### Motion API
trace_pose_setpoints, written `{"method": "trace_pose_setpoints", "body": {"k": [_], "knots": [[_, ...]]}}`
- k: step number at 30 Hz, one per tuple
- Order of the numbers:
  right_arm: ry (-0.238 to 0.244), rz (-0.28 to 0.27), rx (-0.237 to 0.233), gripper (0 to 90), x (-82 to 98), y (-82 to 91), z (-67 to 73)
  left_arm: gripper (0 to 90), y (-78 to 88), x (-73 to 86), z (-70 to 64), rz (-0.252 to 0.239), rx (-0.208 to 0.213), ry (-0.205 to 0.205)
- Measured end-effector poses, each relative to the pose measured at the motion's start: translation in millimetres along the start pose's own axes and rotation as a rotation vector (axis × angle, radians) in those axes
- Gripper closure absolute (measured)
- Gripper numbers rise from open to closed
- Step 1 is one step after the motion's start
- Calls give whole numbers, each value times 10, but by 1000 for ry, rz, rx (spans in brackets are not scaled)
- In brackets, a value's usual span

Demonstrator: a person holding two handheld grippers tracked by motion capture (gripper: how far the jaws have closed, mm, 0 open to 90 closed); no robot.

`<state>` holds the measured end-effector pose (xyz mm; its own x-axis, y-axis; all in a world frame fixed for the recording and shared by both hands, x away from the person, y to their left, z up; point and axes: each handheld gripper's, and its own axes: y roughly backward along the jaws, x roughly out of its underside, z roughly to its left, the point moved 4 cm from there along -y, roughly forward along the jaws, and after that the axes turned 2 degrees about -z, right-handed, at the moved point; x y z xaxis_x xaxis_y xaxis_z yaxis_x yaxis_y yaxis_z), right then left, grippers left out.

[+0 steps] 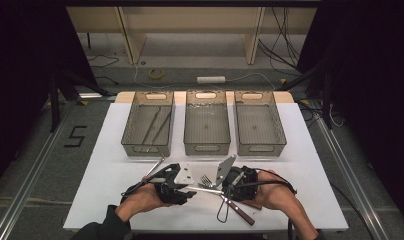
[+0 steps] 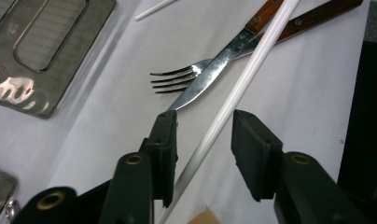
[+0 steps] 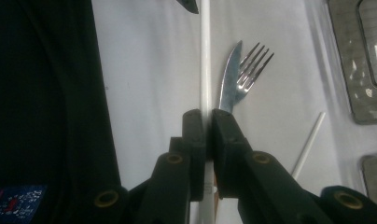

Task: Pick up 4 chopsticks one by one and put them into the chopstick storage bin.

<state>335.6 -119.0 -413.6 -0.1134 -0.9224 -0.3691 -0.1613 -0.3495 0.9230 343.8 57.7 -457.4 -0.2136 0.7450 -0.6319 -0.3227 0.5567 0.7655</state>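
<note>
Each hand carries black tongs. The left tongs [image 1: 190, 192] have a chunky black body topped by a pale grey three-cornered plate with small holes in it; the right tongs [image 1: 225, 192] bear a like plate standing on edge. A thin black cable loops out behind each body. Seen along the left tongs [image 2: 204, 140], two matte black jaws end in blocky, flat-faced pads, with brass-coloured rivets at the pivots below them. The right tongs [image 3: 208, 140] show the same black links and brass rivets. A dark sleeve covers the forearm behind the left tongs.
</note>
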Motion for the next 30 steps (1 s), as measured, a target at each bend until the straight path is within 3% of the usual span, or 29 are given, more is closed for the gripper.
{"method": "trace_pose_setpoints", "body": {"k": [4, 8, 9, 12, 16, 20, 25, 30], "knots": [[5, -2, -5, 851, 6, 2, 13, 714, 21, 0, -18, 9, 19, -36], [48, -4, -15, 849, 27, 10, 13, 751, 46, -10, -57, 22, 40, -77], [40, 2, -23, 849, 33, 16, 19, 759, 44, -12, -74, 18, 46, -83], [76, 2, -32, 840, 64, 19, 12, 791, 47, -9, -122, 39, 83, -111], [36, -31, -20, 788, 89, 35, -54, 847, 27, -12, -206, 48, 132, -130], [-58, -125, 2, 612, 96, 129, -129, 852, 14, 20, -124, 69, 84, -73], [-164, -242, 48, 489, 126, 282, -207, 852, 52, 69, 11, 60, 32, 12], [-238, -279, 96, 419, 248, 314, -245, 852, 113, 101, 125, 32, -2, 86]]}}
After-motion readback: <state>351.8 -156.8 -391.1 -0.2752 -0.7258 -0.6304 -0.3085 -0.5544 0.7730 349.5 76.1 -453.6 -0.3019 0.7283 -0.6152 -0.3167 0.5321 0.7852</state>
